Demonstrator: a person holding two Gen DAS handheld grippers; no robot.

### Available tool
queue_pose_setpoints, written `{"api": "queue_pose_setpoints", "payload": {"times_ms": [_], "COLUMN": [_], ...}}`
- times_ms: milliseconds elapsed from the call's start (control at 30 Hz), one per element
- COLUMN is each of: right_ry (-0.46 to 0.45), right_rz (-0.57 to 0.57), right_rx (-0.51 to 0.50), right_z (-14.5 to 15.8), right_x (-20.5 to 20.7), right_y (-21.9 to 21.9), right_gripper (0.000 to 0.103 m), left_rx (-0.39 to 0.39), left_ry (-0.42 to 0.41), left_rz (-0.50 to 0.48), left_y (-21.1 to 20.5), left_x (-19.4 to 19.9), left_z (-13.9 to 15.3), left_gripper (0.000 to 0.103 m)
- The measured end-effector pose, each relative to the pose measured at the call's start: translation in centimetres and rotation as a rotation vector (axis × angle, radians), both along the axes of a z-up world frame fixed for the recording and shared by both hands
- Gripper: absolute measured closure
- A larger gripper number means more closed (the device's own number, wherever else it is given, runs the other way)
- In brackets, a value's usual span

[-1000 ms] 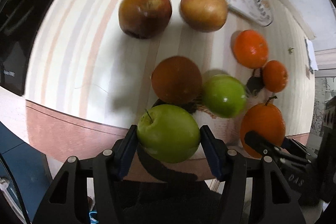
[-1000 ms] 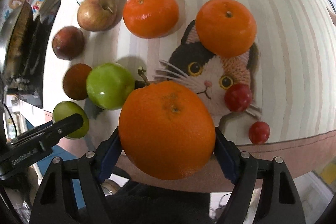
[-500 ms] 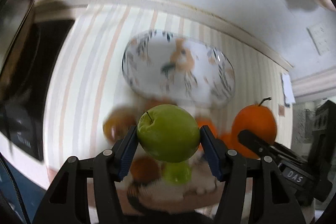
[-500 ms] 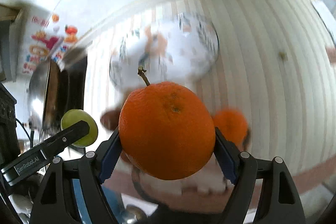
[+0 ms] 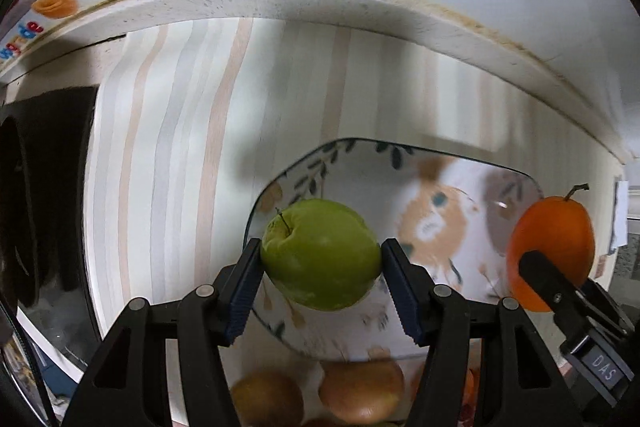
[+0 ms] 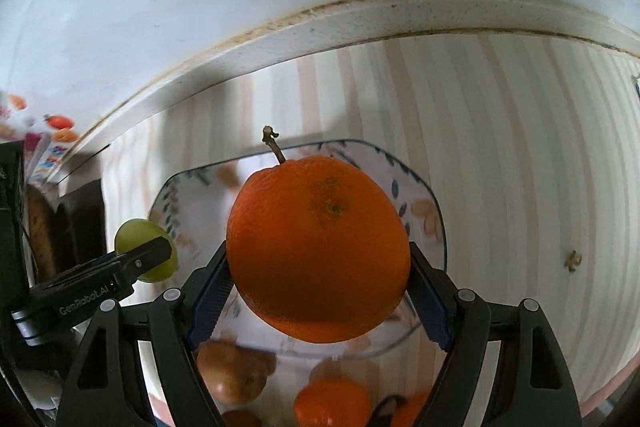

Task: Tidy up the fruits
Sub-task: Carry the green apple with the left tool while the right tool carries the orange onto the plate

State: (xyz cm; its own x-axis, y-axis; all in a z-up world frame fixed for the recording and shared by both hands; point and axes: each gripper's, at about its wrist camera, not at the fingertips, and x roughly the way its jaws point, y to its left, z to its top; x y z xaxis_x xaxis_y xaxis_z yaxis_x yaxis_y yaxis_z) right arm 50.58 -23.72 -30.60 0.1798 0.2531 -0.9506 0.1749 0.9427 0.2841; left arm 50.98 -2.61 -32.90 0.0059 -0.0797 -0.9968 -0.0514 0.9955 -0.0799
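Note:
My left gripper (image 5: 320, 267) is shut on a green apple (image 5: 320, 253) and holds it above the near left part of a white floral plate (image 5: 452, 211). My right gripper (image 6: 318, 267) is shut on a large stemmed orange (image 6: 318, 247) and holds it over the same plate (image 6: 416, 195). Each gripper shows in the other's view: the orange (image 5: 550, 239) at the right, the green apple (image 6: 140, 243) at the left. Both fruits hang in the air, side by side.
Reddish apples (image 5: 360, 393) and small oranges (image 6: 332, 403) lie on the striped cloth (image 5: 180, 147) near the plate's front rim. A white wall ledge (image 6: 360, 23) runs behind. A dark stovetop (image 5: 44, 187) lies to the left.
Both grippers have lifted their fruits from the fruit group and carried them forward to the floral plate. The plate now lies directly under them; the other fruits have dropped to the bottom edge.

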Motion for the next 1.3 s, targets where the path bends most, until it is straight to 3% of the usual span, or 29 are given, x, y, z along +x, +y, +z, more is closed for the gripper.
{"api": "queue_pose_setpoints", "payload": {"times_ms": [300, 467, 533, 633, 733, 1000, 1300], "right_ry": [0.064, 0.064, 0.071, 0.097, 0.115, 0.059, 0.020], "right_rz": [-0.009, -0.013, -0.013, -0.007, -0.010, 0.006, 0.094], "right_rx": [-0.012, -0.015, -0.011, -0.032, -0.018, -0.044, -0.063], "right_z": [-3.6, -3.6, -3.7, -3.9, -3.8, -0.5, 3.3], "right_x": [1.8, 2.1, 2.2, 2.3, 2.2, 0.8, -3.9], "right_y": [-0.3, -0.2, -0.4, -0.1, -0.1, 0.2, 1.3], "right_gripper": [0.020, 0.019, 0.019, 0.006, 0.006, 0.006, 0.006], "left_rx": [0.050, 0.047, 0.053, 0.063, 0.065, 0.065, 0.066], "left_ry": [0.030, 0.035, 0.017, 0.006, -0.002, -0.074, -0.168], "left_rz": [-0.034, -0.020, -0.019, -0.025, -0.041, -0.026, 0.006], "left_y": [-0.6, -0.5, -0.8, -1.0, -1.1, -0.8, -0.1], "left_x": [1.4, 1.9, 2.2, 2.0, 2.1, 0.1, -5.9], "left_z": [-2.0, -2.2, -1.9, -1.2, -0.6, 3.9, 9.2], "left_gripper": [0.045, 0.045, 0.036, 0.018, 0.017, 0.017, 0.017]}}
